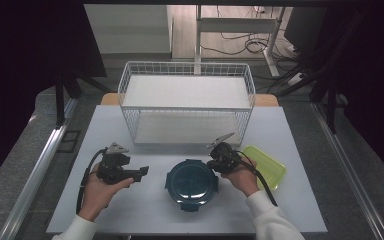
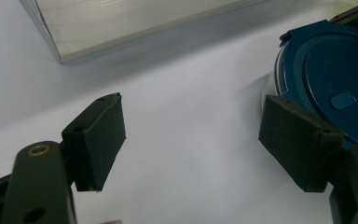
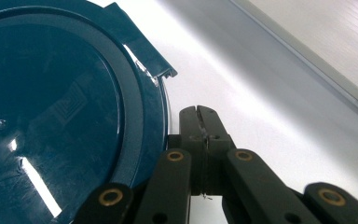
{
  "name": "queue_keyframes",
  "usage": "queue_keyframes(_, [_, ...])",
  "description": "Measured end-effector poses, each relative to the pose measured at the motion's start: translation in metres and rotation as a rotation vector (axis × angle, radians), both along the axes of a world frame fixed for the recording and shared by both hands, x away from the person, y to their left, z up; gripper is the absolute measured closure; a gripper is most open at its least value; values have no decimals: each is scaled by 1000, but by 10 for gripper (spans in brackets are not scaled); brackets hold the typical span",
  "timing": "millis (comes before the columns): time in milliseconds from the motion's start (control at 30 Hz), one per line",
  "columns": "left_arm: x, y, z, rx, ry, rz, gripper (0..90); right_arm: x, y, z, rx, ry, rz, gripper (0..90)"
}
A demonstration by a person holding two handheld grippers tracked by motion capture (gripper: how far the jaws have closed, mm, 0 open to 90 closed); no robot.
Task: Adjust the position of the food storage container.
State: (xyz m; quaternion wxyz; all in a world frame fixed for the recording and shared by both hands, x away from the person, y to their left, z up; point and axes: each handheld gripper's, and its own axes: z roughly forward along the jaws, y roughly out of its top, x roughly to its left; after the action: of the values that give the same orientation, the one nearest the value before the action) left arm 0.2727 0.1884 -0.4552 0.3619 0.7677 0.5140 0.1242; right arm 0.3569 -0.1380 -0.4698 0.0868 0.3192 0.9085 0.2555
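A round dark-blue lidded container point(image 1: 191, 182) sits on the white table point(image 1: 130, 200) near the front, with clip tabs at its rim. My left gripper point(image 1: 141, 173) lies level to its left, jaws open with bare table between them; its view shows the container's lid point(image 2: 340, 79) just beyond the right pad point(image 2: 298, 140). My right gripper point(image 1: 214, 161) is at the container's upper right rim, jaws shut with nothing between them. In the right gripper view the closed tips point(image 3: 199, 116) rest right beside the lid's edge point(image 3: 74, 112), below a clip tab point(image 3: 142, 49).
A white wire two-shelf rack point(image 1: 187, 102) stands at the back of the table. A yellow-green flat lid or tray point(image 1: 266, 166) lies right of the container, under my right hand. Black cables trail from both grippers.
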Motion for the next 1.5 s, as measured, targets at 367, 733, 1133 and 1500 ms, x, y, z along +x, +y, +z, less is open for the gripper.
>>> queue_keyframes(367, [0,0,-1,5,1,-3,227,-2,4,-2,29,0,1,892])
queue_keyframes(733, [-1,1,-1,1,-4,0,229,-13,-16,18,108,-79,-45,891])
queue_keyframes(1133, [-7,4,3,-27,-30,5,229,-50,-63,32,317,-89,-107,544])
queue_keyframes(1500, [-14,8,7,-55,-31,24,218,-57,-74,30,425,-47,-191,211])
